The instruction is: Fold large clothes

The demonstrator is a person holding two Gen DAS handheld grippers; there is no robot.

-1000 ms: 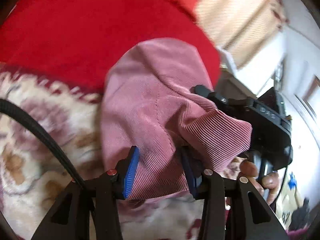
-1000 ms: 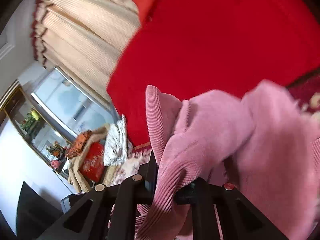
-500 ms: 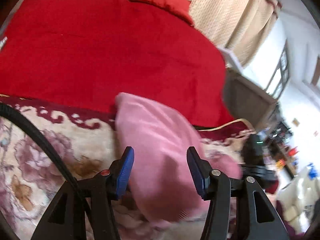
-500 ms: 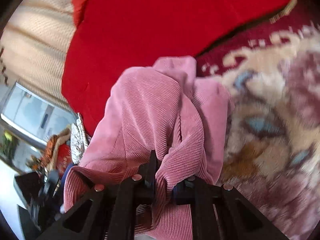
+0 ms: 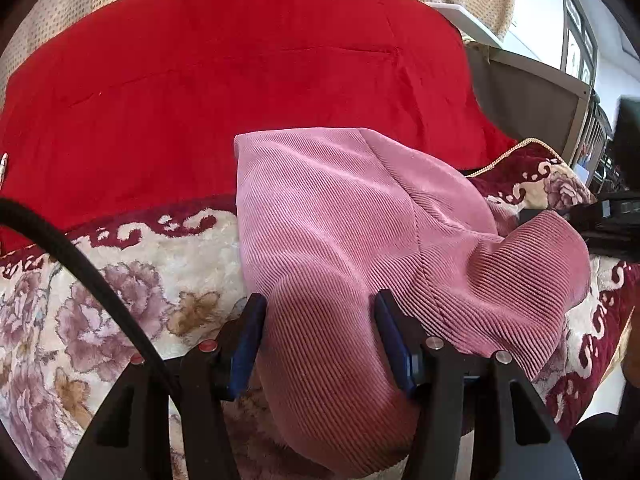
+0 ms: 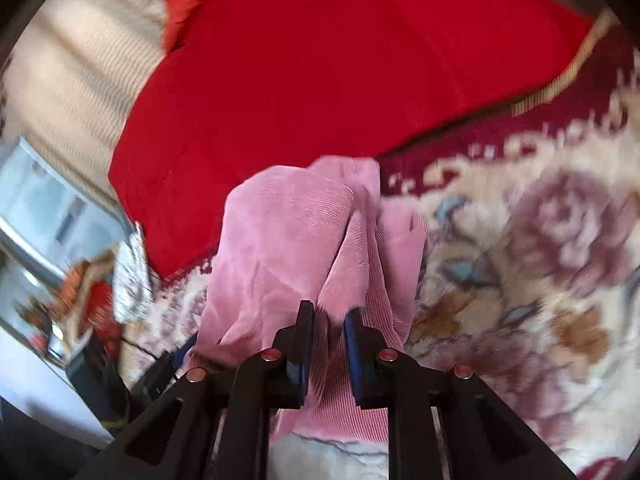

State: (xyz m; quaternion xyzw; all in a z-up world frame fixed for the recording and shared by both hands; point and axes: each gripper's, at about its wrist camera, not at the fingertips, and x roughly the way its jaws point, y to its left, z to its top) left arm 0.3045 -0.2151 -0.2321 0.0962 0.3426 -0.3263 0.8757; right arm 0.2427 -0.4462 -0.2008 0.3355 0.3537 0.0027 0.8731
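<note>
Corduroy bulges between the spread fingers of the left gripper [image 5: 320,340], released. The right gripper [image 6: 325,332] pinches a gathered fold of the pink garment [image 5: 344,224], apparently clenched, though blurred. The garment's long axis runs away from both across the floral blanket [image 5: 120,292] to the red bedspread's [image 5: 240,72] near edge

A home bedroom: red bedspread [image 5: 240,72], floral blanket [image 5: 100,300], curtains [image 6: 72,68].

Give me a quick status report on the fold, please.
Left gripper open, pink corduroy garment between its fingers. Right gripper shut on it. Nothing in the way.
</note>
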